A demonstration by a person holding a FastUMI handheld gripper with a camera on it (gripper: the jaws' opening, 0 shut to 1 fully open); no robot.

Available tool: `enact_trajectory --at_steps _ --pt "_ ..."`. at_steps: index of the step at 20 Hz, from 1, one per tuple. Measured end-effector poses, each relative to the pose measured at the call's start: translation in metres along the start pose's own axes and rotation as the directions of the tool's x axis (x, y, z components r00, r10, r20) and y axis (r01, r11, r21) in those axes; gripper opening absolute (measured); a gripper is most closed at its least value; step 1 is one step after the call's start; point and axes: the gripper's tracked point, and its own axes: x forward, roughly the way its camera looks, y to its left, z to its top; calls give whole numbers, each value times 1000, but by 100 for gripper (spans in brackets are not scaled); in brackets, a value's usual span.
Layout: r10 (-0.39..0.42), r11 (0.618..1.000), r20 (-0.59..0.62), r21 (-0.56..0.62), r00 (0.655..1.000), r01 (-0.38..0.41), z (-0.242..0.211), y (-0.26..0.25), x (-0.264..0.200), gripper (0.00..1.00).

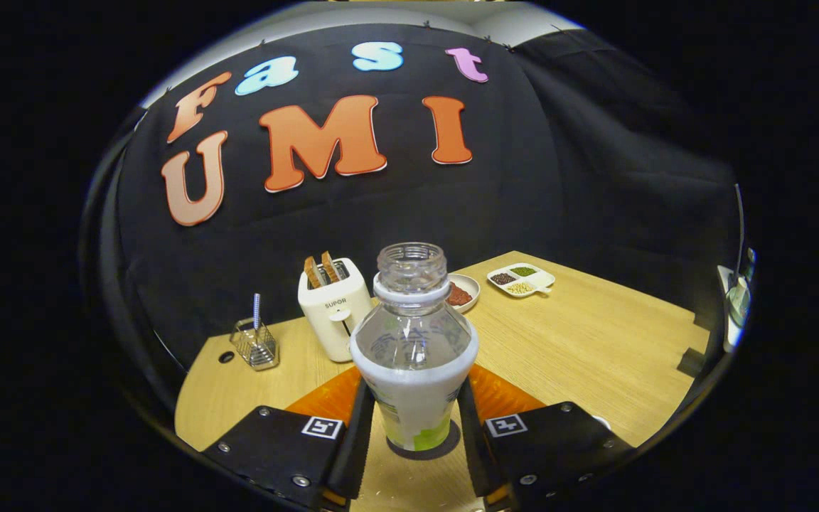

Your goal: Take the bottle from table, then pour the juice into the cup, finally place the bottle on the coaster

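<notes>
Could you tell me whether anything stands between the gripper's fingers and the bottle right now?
Nothing visible does. The uncapped bottle stands upright on the table directly between the gripper fingers, which flank its lower body on both sides. The toaster and the plate sit beyond it, clear of the fingers.

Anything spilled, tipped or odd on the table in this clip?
Nothing stands out. The uncapped bottle stands upright between the tongs, which press its sides. Toaster, wire holder and sectioned dish sit upright; no spill on the table.
</notes>
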Motion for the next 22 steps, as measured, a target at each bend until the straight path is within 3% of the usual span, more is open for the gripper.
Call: enact_trajectory --at_steps 10,18,21,22 --pt "-20 998 -44 -55 999 18 -40 7 26 62" --pt "-6 997 -55 -77 998 2 -46 12 22 68" --pt "-4 997 -36 -83 999 1 -36 11 11 89" --pt "-3 996 -16 -88 1000 1 -28 10 5 92"
